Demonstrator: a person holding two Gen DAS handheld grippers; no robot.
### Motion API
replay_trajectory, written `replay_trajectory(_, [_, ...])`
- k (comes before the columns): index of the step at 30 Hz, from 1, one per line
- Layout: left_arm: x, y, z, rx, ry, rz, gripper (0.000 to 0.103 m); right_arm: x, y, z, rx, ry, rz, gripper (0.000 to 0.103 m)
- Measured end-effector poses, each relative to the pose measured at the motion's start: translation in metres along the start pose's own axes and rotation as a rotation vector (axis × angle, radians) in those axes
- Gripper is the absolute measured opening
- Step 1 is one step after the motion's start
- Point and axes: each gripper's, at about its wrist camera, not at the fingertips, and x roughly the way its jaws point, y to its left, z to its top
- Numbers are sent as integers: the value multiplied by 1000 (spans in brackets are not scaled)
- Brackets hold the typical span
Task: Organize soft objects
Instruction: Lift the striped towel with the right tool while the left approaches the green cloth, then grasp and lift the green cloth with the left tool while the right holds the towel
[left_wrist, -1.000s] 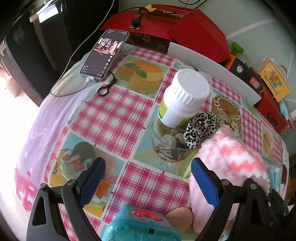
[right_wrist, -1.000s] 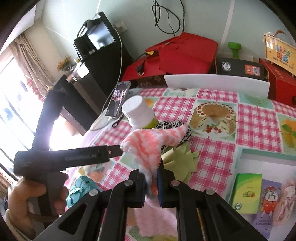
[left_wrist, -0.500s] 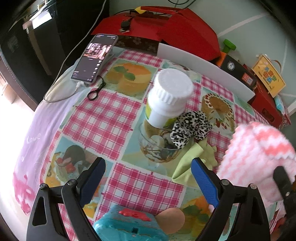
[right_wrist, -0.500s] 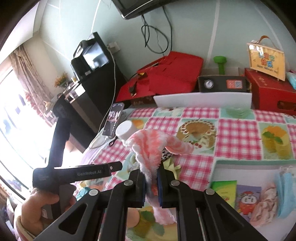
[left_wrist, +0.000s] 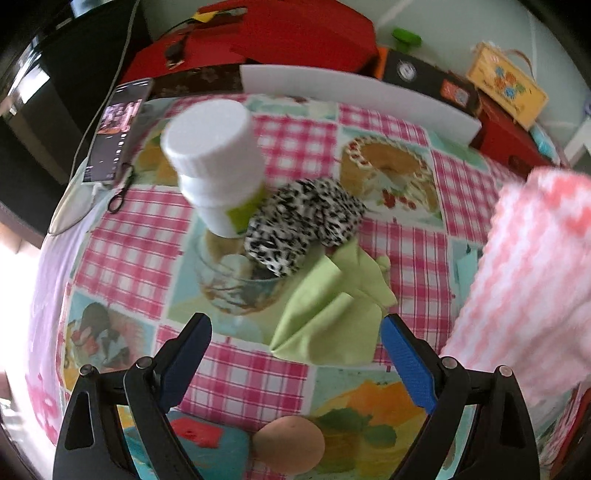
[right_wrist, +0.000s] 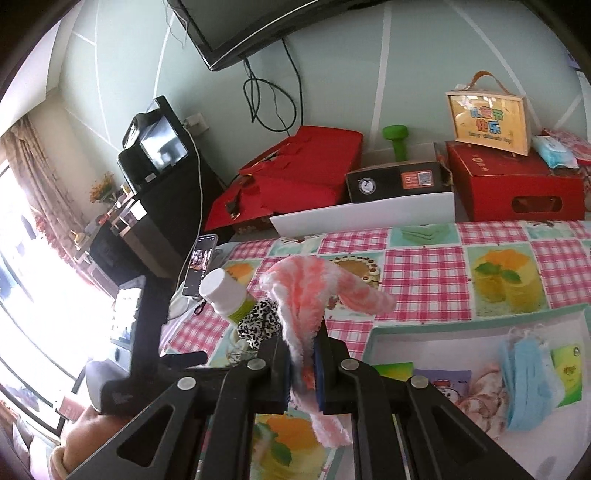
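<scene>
Right wrist: pink sock (right_wrist: 303, 295) between tool (right_wrist: 301, 369) pads.

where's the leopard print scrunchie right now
The leopard print scrunchie lies mid-table in the left wrist view, against the white bottle, with the green cloth just below it.

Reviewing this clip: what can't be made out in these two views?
- Left wrist view: pink-and-white fuzzy cloth is motion-blurred and cut off by the right edge.
- Left wrist view: teal item sits behind the left gripper.
- Right wrist view: tray contents are too small to identify.
</scene>
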Motion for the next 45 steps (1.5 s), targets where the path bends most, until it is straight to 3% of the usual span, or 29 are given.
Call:
replay_trajectory(10, [28, -23, -6, 72, 62, 55, 93, -2, -5, -1, 12, -2, -5, 10])
replay_trajectory(19, [40, -27, -9, 74, 84, -4, 77, -6, -10, 0, 26, -12, -7, 10])
replay_trajectory(21, [38, -26, -9, 72, 78, -15, 70, -6, -10, 0, 28, -12, -9, 10])
replay_trajectory(23, [36, -25, -8, 69, 69, -18, 55, -7, -10, 0, 29, -13, -9, 10])
replay_trajectory(32, [32, -25, -7, 70, 56, -30, 28, -7, -12, 0, 33, -10, -11, 10])
replay_trajectory(45, [12, -4, 0, -12, 14, -124, 16, -6, -13, 0, 40, -11, -14, 10])
